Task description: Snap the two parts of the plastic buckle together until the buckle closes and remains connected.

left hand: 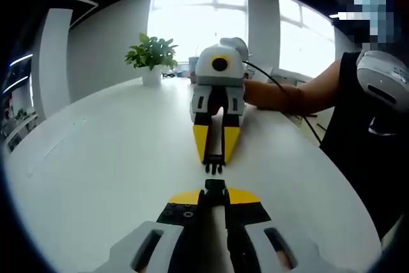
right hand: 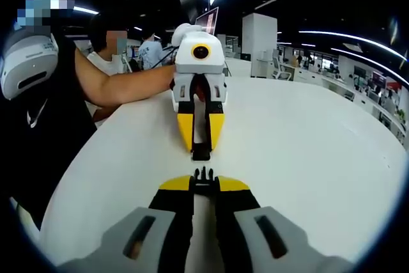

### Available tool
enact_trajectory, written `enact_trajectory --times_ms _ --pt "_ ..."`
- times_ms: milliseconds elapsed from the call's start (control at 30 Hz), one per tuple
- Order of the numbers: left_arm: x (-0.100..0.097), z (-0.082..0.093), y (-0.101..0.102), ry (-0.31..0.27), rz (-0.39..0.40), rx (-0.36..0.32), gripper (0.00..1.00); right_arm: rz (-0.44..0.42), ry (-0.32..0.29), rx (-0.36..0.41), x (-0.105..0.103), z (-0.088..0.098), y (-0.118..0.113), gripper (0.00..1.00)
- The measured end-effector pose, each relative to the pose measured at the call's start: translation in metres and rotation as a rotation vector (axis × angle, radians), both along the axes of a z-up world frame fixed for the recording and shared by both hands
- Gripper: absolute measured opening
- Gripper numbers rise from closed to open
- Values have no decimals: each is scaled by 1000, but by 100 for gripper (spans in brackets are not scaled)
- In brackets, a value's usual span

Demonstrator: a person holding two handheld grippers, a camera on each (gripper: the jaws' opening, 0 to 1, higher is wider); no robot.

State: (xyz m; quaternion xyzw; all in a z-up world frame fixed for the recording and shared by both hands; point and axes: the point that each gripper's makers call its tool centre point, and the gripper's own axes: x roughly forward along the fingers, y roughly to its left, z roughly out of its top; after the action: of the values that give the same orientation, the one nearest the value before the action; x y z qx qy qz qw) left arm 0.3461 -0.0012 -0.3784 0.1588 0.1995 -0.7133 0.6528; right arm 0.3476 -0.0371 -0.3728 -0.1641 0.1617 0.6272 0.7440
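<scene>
The white worktop (left hand: pixel 96 158) spreads wide under both my claws, which face each other tip to tip just above it. A potted plant (left hand: pixel 152 59) stands far back on it near the bright window.

In the left gripper view, my left claw (left hand: pixel 215 191) rises from the bottom with its yellow-tipped jaws drawn close together, pinching the black socket half of the buckle (left hand: pixel 215 190). Opposite it my right claw (left hand: pixel 216 161) points back at me, jaws likewise narrowed on the pronged half of the buckle (left hand: pixel 215 167).

In the right gripper view the same pair shows reversed: my right claw (right hand: pixel 204 180) grips the pronged piece (right hand: pixel 204 176), its small teeth sticking forward, and my left claw (right hand: pixel 200 151) holds the socket piece (right hand: pixel 200 153). The two halves line up nose to nose, near each other, and as far as I can tell a thin gap separates them.
</scene>
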Motion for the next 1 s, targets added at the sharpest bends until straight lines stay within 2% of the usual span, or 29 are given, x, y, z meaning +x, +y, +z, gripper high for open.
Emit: enact_trajectory --times_ms 1000 --pt "-4 0 -5 4 -13 -12 11 21 -20 11 -4 0 6 11"
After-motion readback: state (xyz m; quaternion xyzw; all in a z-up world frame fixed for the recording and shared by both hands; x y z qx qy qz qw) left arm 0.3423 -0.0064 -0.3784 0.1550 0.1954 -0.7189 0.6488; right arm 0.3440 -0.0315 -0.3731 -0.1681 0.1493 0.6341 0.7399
